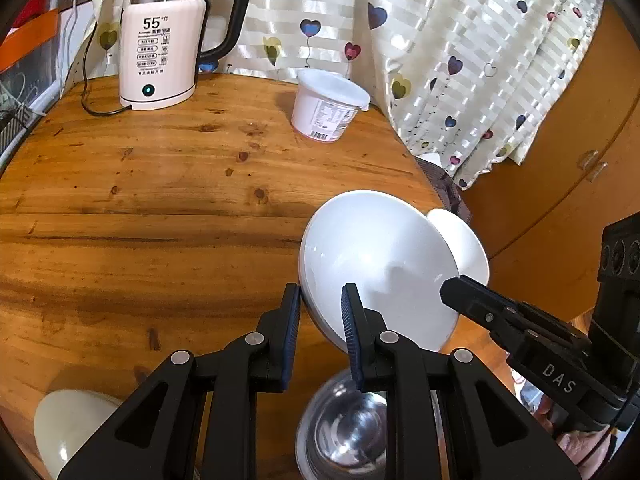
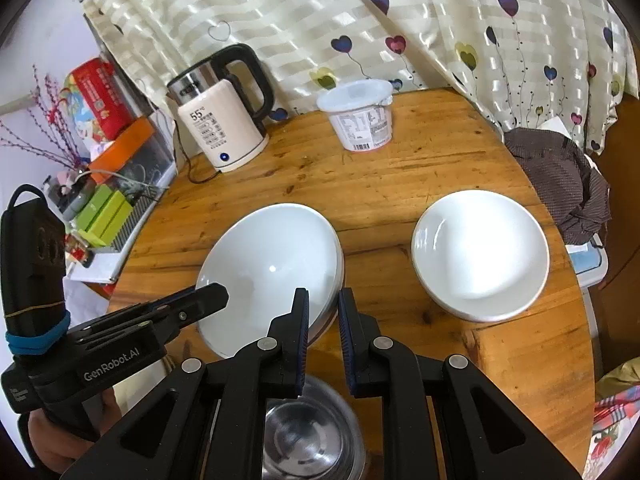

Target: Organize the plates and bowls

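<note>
Steel bowl (image 2: 312,436) half hidden under tongs (image 2: 323,320)

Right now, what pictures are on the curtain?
Little hearts on stems, over cream stripes on the curtain; clearest in the right wrist view.

"55°C" on kettle (image 1: 164,52), "DAS", "GenRobot.AI" on grippers

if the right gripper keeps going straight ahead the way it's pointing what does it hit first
Most likely the tilted white plate: the right gripper has that plate's rim between its fingers already, and the left gripper sits at the opposite rim. Beyond it lies bare wooden table. Depth is uncertain through the fisheye.
</note>
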`<action>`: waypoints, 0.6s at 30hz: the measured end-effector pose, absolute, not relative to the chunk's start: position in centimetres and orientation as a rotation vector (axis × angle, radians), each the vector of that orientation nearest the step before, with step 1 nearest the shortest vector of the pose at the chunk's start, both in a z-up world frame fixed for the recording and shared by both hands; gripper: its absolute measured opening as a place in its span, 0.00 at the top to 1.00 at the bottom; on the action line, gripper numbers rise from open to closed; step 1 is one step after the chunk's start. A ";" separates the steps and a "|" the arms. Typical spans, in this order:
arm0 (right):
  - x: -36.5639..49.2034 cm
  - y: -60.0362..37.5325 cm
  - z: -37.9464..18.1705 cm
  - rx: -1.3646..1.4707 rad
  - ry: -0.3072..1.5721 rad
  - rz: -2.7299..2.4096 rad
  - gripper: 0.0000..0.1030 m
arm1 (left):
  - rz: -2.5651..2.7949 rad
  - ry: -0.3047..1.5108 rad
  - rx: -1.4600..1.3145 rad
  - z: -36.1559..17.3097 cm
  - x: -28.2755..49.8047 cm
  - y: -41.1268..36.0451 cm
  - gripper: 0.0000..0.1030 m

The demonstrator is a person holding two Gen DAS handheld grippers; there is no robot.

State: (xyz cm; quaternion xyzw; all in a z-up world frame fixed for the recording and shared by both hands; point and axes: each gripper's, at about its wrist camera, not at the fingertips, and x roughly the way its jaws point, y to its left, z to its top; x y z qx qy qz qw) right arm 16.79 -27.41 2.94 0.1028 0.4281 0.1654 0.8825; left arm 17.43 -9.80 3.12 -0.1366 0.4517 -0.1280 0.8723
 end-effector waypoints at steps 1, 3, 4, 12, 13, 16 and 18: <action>16.5 -27.4 3.1 0.216 0.889 0.344 0.86 | -0.268 0.942 -0.283 3.3 17.2 -9.9 0.79; 15.9 -27.5 3.4 0.218 0.884 0.342 0.86 | -0.272 0.938 -0.281 3.6 16.6 -10.0 0.79; 15.6 -27.5 3.6 0.220 0.882 0.341 0.86 | -0.274 0.937 -0.279 3.7 16.3 -10.0 0.79; 12.8 -28.0 4.2 0.237 0.876 0.331 0.86 | -0.289 0.929 -0.260 4.4 14.0 -10.5 0.79; 12.8 -28.0 4.2 0.237 0.876 0.331 0.86 | -0.291 0.928 -0.259 4.5 13.8 -10.5 0.79; 11.9 -28.0 4.2 0.237 0.877 0.330 0.86 | -0.294 0.928 -0.254 4.6 13.0 -10.6 0.79; 11.6 -28.0 4.1 0.236 0.877 0.329 0.86 | -0.296 0.931 -0.253 4.6 12.5 -10.6 0.79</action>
